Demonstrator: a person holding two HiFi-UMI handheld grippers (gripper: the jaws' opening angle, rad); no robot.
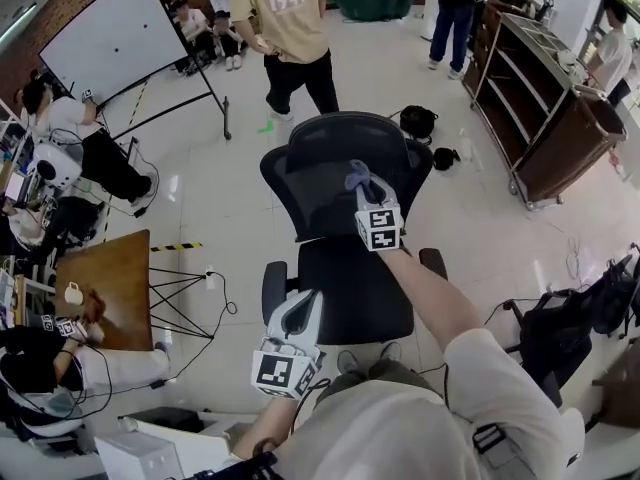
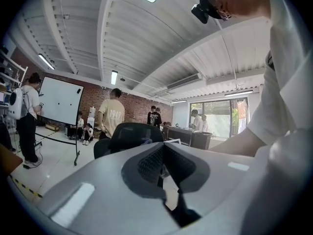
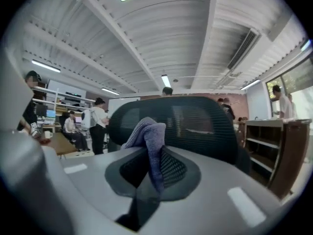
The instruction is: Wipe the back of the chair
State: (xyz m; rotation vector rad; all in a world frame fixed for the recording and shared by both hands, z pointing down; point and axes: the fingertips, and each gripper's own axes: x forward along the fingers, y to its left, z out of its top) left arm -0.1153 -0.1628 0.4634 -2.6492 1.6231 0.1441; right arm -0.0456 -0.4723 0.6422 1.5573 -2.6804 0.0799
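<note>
Chair (image 1: 340,153), black mesh office type, stands on the pale tiled floor mid-room, seat (image 1: 350,293) toward the camera wearer and backrest on the far side. Right gripper (image 1: 366,194) is reached out over the seat to the inner face of the backrest, jaws clamped on a grey-purple cloth (image 1: 360,178); the cloth bunches out past the jaw tips. In the right gripper view the cloth (image 3: 148,137) sits pinched in the right gripper (image 3: 155,166) and the mesh backrest (image 3: 200,124) fills the frame right behind it; cloth is at the mesh, but actual contact can't be confirmed. Left gripper (image 1: 299,308) is held low and close to the body, at the near left edge of the seat beside the left armrest (image 1: 272,290), well apart from the cloth. In the left gripper view the left gripper (image 2: 163,153) has its jaws closed together with nothing between them, and the chair (image 2: 131,133) shows beyond them. Surroundings: wooden desk (image 1: 105,278) at left with a white cup on it, whiteboard (image 1: 115,33) at upper left, a person in a beige shirt (image 1: 285,18) standing behind the chair, a brown shelf cart (image 1: 545,118) at right, and a black bag (image 1: 418,121) on the floor near the chair.
</note>
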